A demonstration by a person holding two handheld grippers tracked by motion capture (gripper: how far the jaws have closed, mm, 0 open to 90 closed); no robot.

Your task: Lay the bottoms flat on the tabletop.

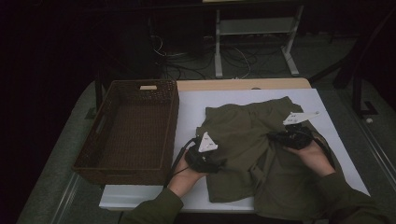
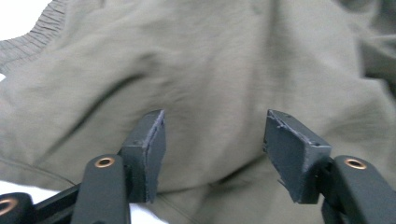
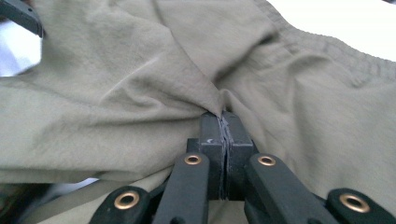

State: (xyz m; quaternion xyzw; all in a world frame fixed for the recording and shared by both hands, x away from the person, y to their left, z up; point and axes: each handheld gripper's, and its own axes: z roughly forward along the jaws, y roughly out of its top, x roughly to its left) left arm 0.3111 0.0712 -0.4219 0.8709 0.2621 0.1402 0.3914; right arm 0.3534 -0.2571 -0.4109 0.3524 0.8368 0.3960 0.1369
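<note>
A pair of olive-green shorts (image 1: 247, 140) lies rumpled on the white table (image 1: 191, 105). My left gripper (image 1: 211, 157) hovers at the cloth's left part. In the left gripper view, the left gripper (image 2: 215, 128) stands open just above the shorts (image 2: 201, 60), its pads not pressing the fabric. My right gripper (image 1: 286, 136) is over the middle of the garment. In the right gripper view, the right gripper (image 3: 223, 116) is shut on a pinched fold of the shorts (image 3: 116, 84), with creases radiating from the pinch. The elastic waistband (image 3: 327, 46) runs along the far edge.
A dark brown wicker basket (image 1: 171, 119) with nothing in it stands on the left of the table, close to my left hand. Beyond the table's far edge are a metal stand (image 1: 254, 28) and loose cables (image 1: 196, 58) on the floor.
</note>
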